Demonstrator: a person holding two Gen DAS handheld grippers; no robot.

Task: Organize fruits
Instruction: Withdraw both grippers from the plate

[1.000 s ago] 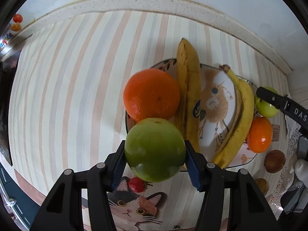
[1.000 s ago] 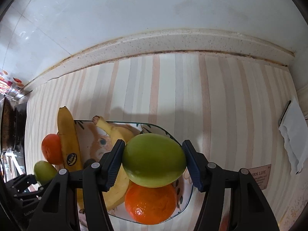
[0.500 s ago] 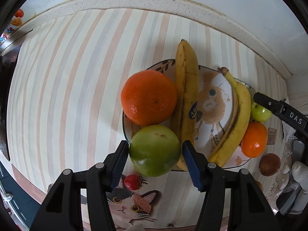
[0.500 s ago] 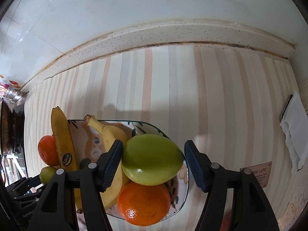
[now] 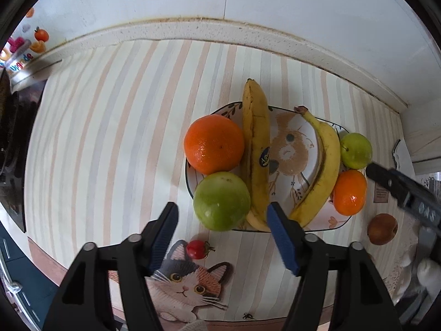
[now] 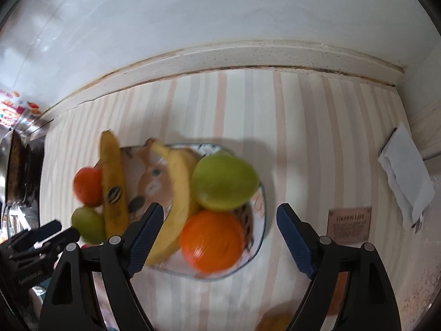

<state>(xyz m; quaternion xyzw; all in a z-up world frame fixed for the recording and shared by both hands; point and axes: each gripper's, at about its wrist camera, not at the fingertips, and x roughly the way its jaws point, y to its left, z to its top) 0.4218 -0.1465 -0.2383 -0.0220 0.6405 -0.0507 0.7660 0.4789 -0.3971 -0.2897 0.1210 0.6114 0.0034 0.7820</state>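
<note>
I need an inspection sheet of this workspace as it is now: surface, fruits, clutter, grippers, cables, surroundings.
Surface: striped cloth with a cat print at the near edge.
Job's things: plate holds two bananas, two oranges and two green apples. A cherry tomato and a brown fruit lie on the cloth, off the plate.
Clutter: white folded cloth and a small printed label on the right.
Grippers: left gripper and right gripper both have jaws open and hold nothing.
Cables: nothing seen.
Surroundings: speckled ledge under a white wall; dark appliance at the left.
</note>
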